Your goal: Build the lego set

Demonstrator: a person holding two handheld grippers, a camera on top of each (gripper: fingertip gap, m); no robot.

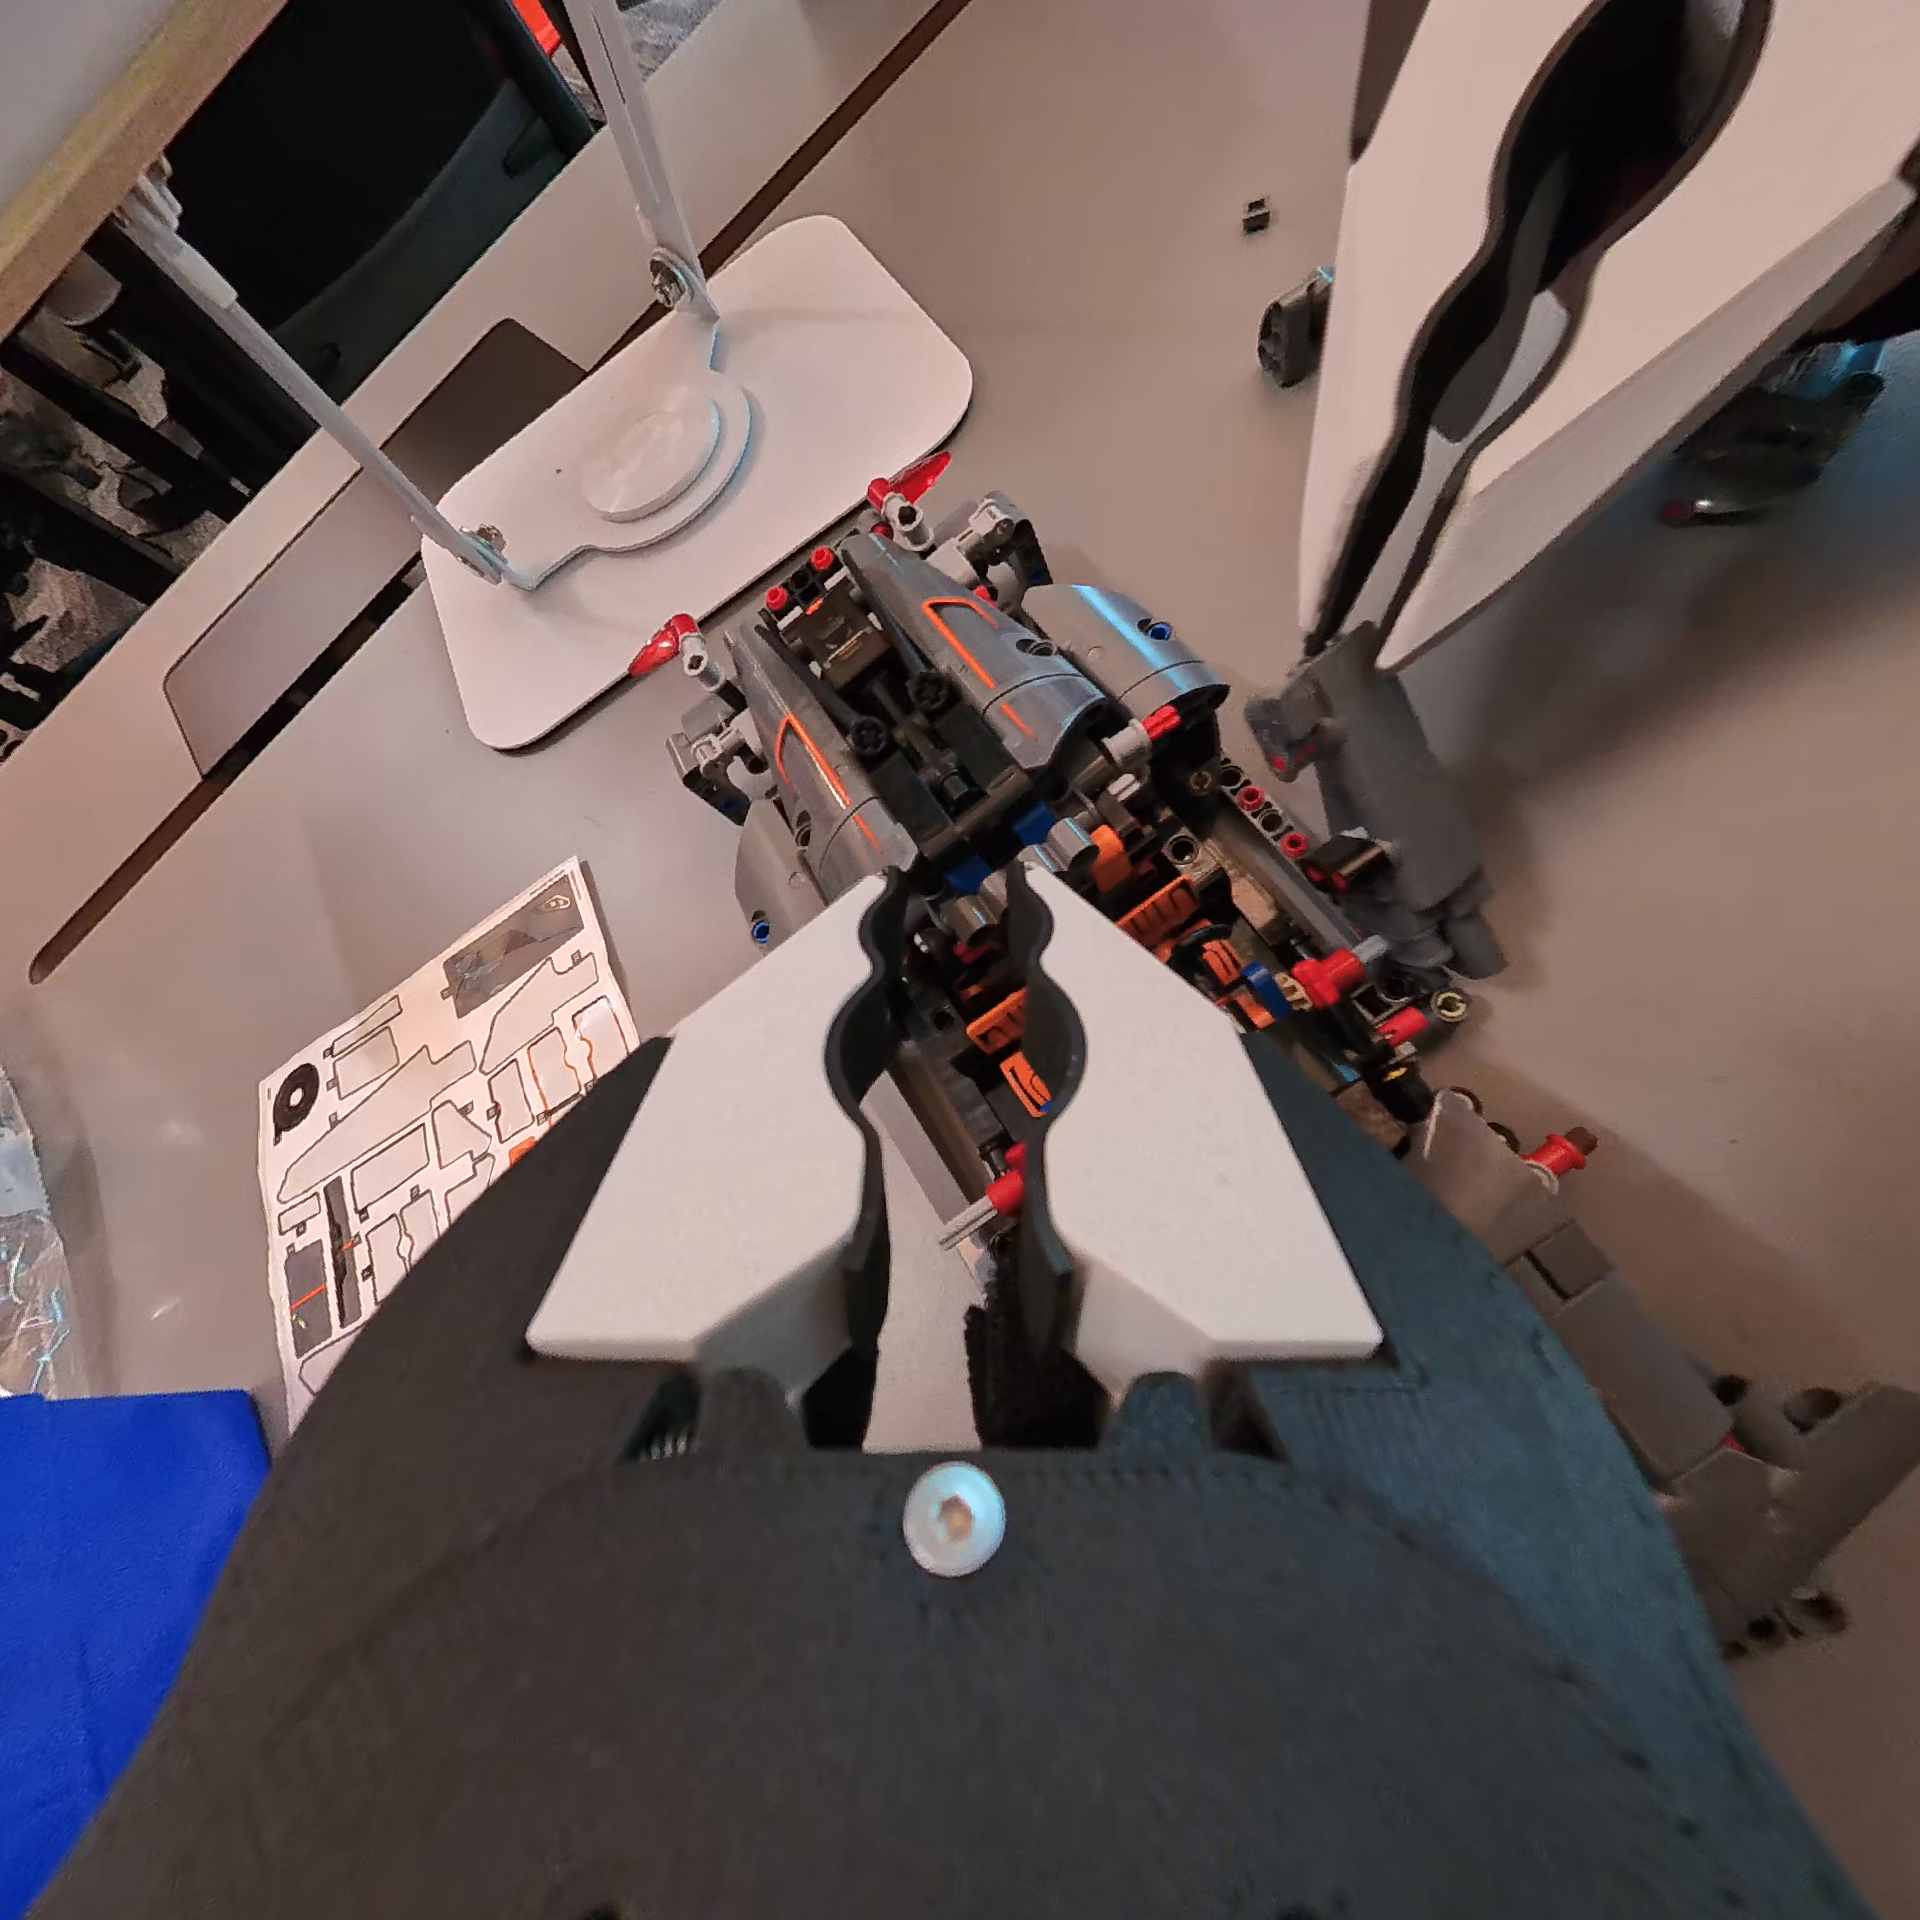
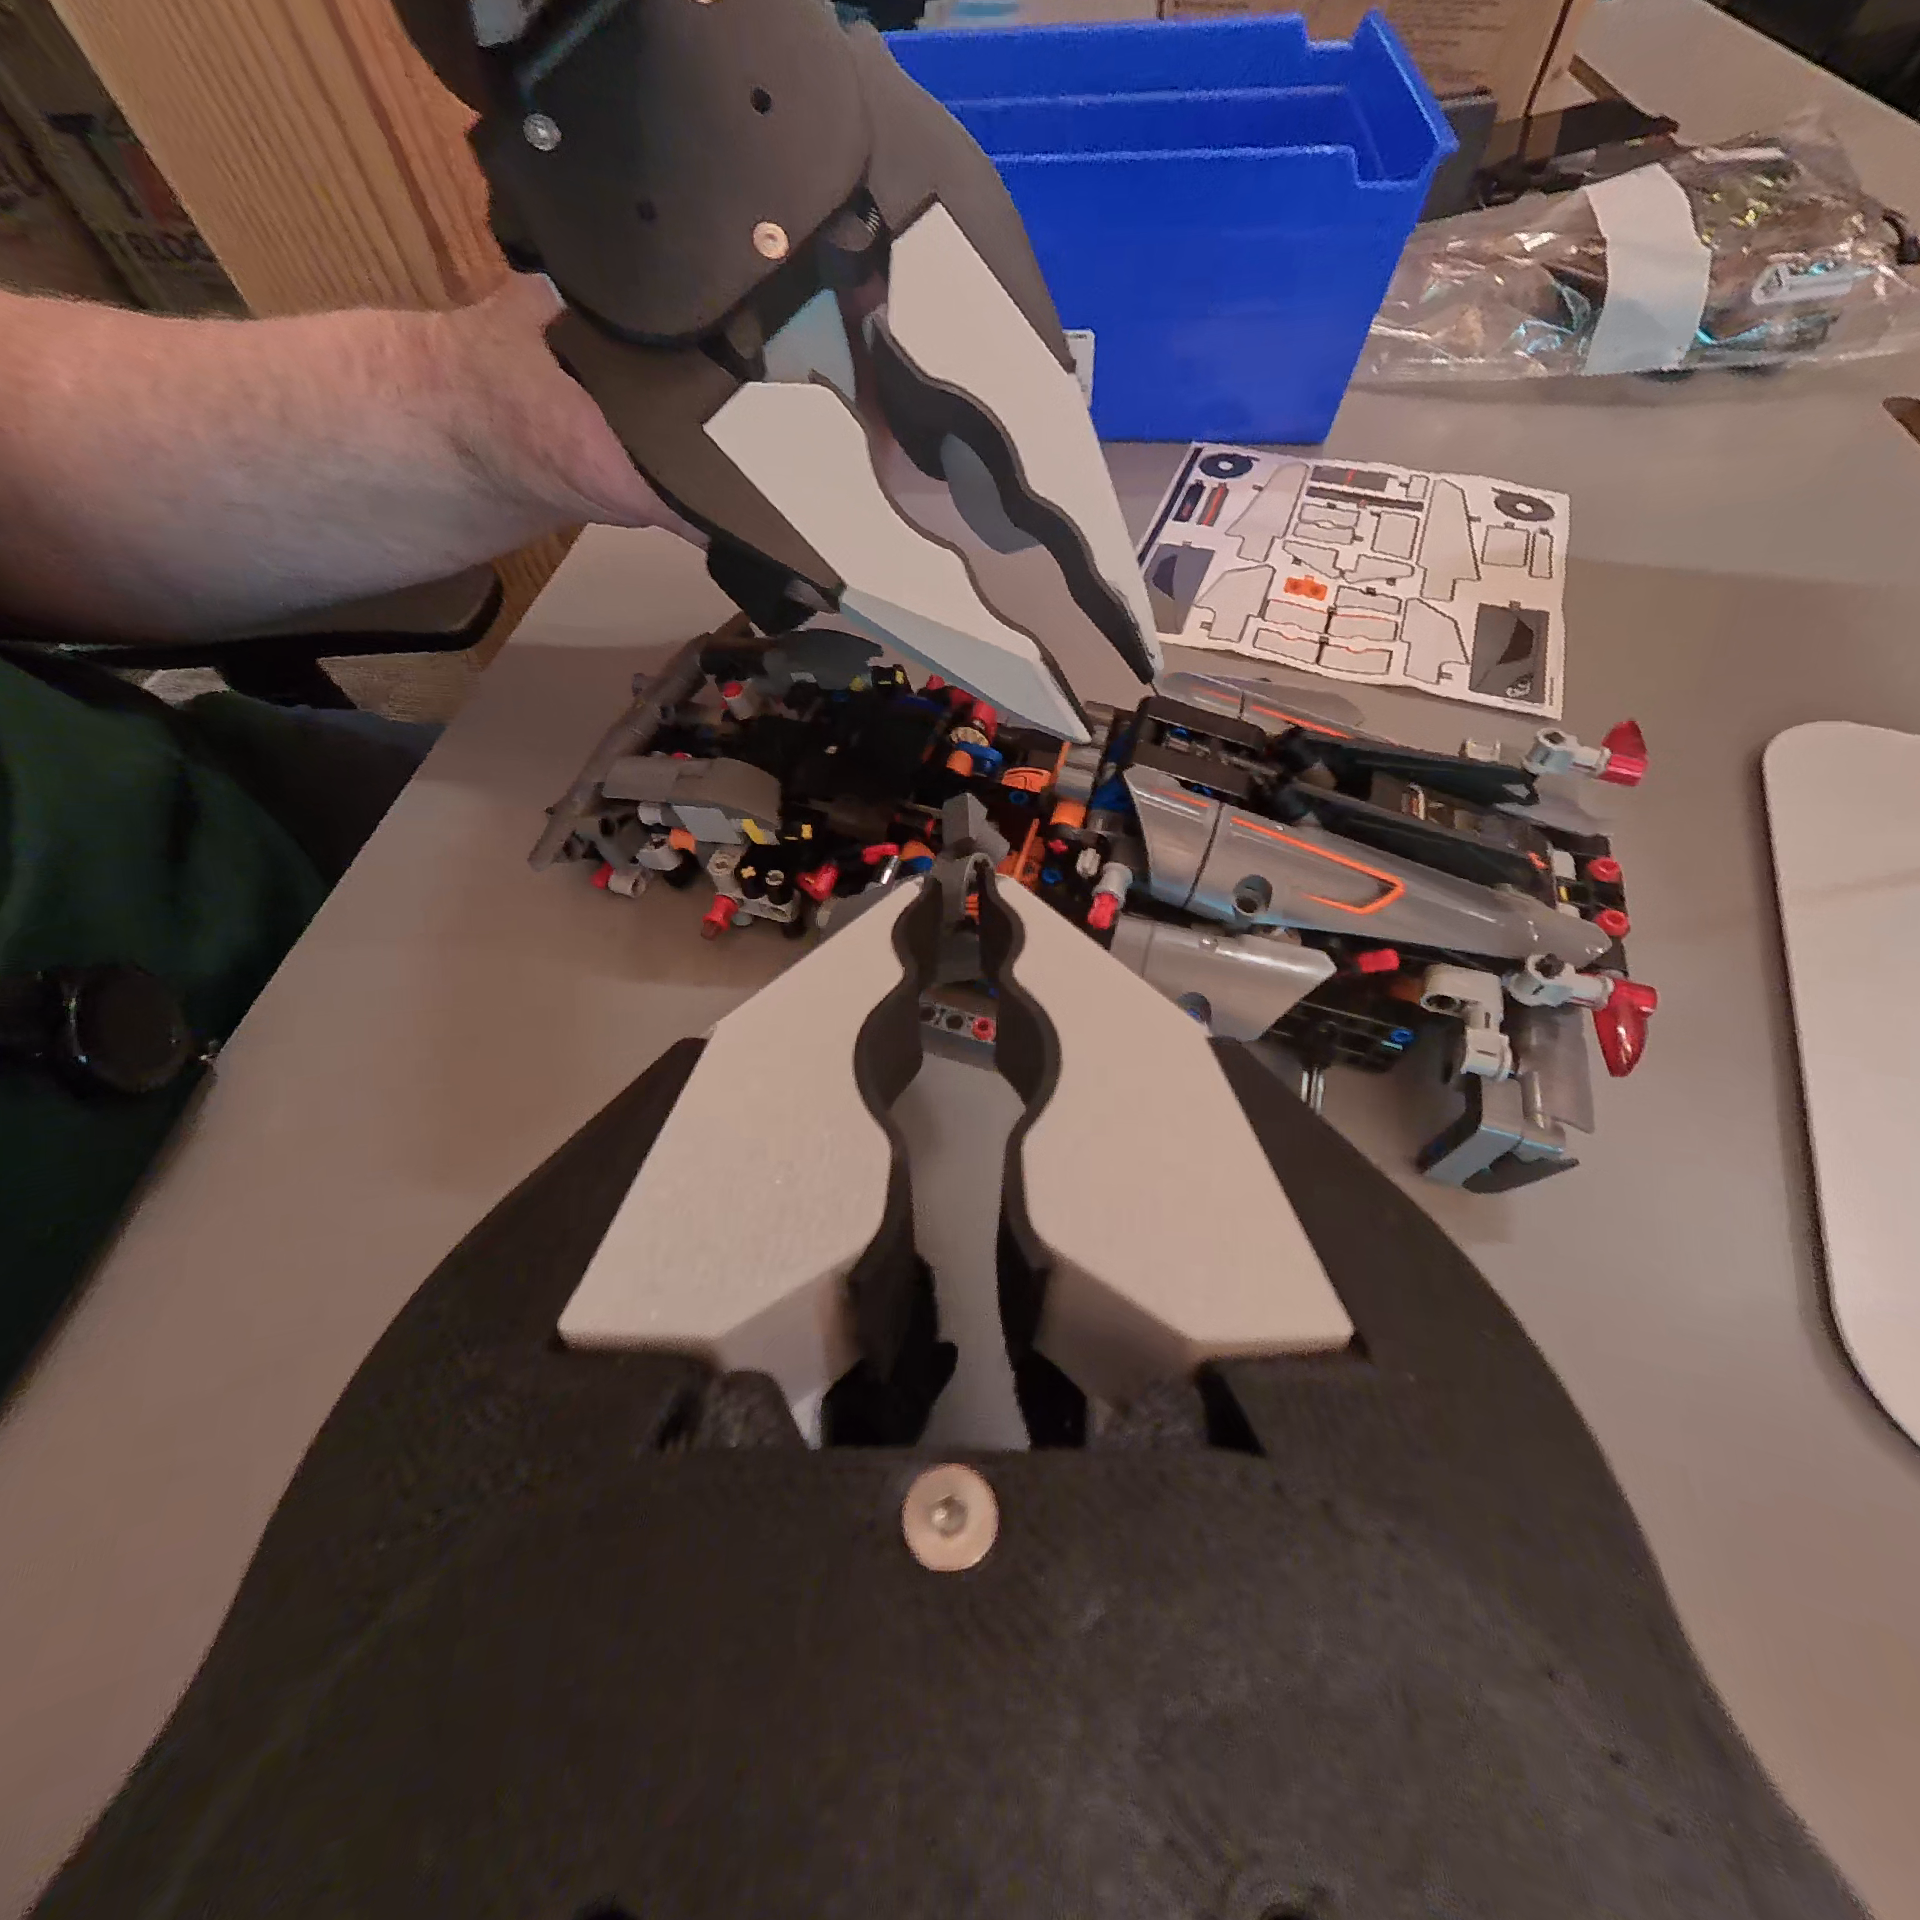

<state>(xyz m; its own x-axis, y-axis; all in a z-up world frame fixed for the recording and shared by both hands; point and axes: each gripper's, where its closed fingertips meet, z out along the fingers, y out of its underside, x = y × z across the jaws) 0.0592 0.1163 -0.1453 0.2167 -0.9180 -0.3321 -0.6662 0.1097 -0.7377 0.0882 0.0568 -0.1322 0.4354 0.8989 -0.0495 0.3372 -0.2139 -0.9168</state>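
Observation:
A partly built grey, black and orange lego car (image 1: 935, 675) lies on the grey table; it also shows in the right wrist view (image 2: 1247, 862). My left gripper (image 1: 961, 883) is over the car's middle, jaws a little apart, tips down on its black frame with nothing clearly pinched. It shows from the side in the right wrist view (image 2: 1120, 701). My right gripper (image 2: 961, 883) is shut on a long dark grey lego piece (image 2: 961, 831) and holds it at the car's near side. In the left wrist view this gripper (image 1: 1340, 634) and its piece (image 1: 1392, 779) are at the car's right flank.
A sticker sheet (image 2: 1371, 582) lies beyond the car, with a blue bin (image 2: 1195, 260) behind it and plastic bags (image 2: 1662, 260) to the right. A white lamp base (image 1: 707, 468) stands by the car's tail. A person's arm (image 2: 260, 447) reaches in from the left. The gap from one gripper's tips to the other's is roughly 7 centimetres.

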